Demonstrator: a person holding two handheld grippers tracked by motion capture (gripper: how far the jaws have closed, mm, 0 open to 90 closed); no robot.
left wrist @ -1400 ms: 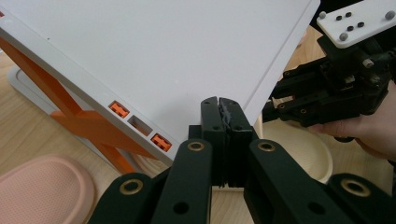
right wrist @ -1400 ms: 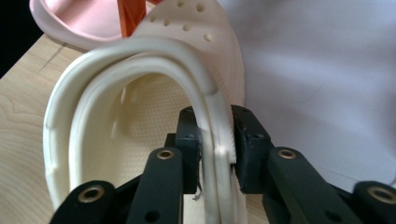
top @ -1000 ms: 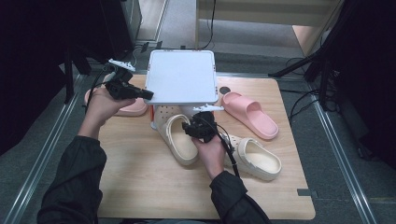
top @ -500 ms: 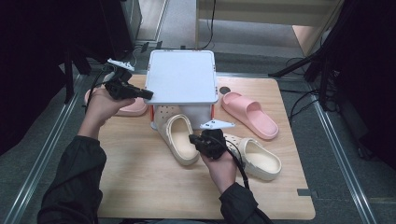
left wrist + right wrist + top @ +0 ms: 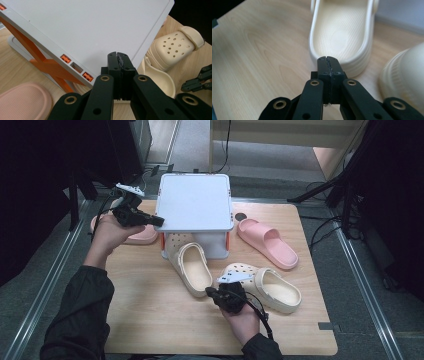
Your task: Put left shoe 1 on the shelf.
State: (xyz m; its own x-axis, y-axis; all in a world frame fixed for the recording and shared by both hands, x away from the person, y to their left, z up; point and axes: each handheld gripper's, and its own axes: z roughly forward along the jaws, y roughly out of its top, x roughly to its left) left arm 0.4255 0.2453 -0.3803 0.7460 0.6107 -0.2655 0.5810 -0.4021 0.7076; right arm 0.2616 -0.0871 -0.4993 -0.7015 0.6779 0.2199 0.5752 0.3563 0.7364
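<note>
A cream clog [image 5: 192, 265] lies mid-table with its toe under a white rack [image 5: 195, 202] that has orange braces. A second cream clog [image 5: 267, 290] lies to its right. My right gripper [image 5: 209, 292] is shut and empty, its tip just short of the first clog's heel rim [image 5: 342, 32]; the second clog's [image 5: 404, 75] rounded side bulges beside it. My left gripper [image 5: 159, 221] is shut too, with nothing in it, and hovers at the rack's left front edge [image 5: 87, 30]. Its view looks past the rack to the perforated clog [image 5: 172, 46] and the right gripper [image 5: 197, 80].
One pink slipper [image 5: 135, 235] lies left of the rack below my left hand, another [image 5: 267, 242] to the rack's right. A small dark disc [image 5: 241, 216] sits behind that one. Bare wooden table [image 5: 150, 320] runs along the near side.
My right hand has drawn back toward the near edge, from beside the rack and the clog's toe to the clog's heel. The left hand has stayed put.
</note>
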